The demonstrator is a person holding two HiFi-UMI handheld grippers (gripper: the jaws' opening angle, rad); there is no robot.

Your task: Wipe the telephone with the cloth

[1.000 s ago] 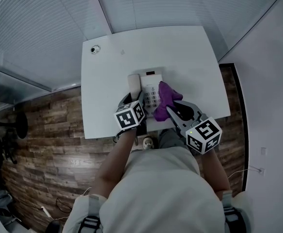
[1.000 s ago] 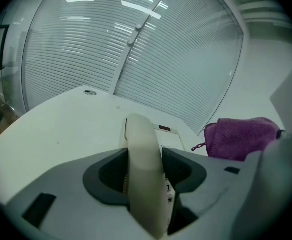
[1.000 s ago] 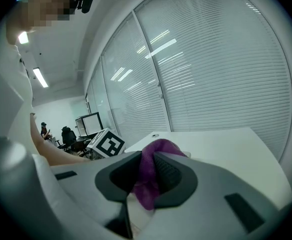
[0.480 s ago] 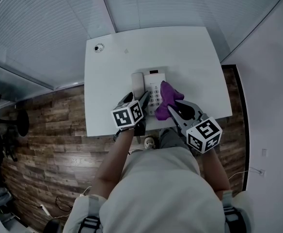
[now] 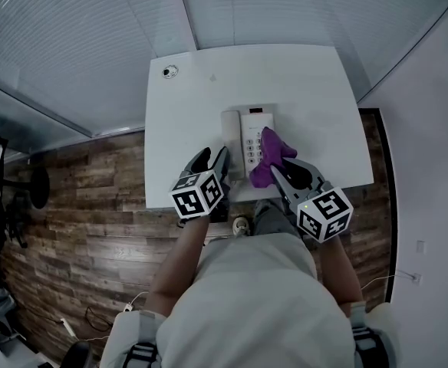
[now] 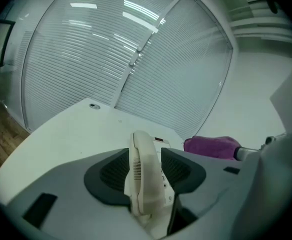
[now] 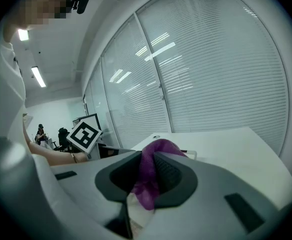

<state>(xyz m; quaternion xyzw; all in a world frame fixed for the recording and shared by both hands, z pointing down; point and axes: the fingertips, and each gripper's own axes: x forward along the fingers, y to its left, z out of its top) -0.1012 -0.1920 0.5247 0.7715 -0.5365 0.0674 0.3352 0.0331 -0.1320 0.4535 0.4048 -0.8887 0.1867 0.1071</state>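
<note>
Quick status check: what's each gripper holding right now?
Left gripper: jaws have just been closing, now shut on the telephone handset.
Right gripper: shut on the purple cloth.

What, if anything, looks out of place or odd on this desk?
Nothing is spilled or damaged. The one oddity: the handset stands between the jaws of the left gripper, which have just been closing on it, while the purple cloth lies on the telephone.

White table (image 5: pixel 209 90) on wood-plank floor (image 5: pixel 78 198), cream telephone (image 5: pixel 253 127) near its front edge, small round grommet (image 5: pixel 169 71) at far-left corner.
</note>
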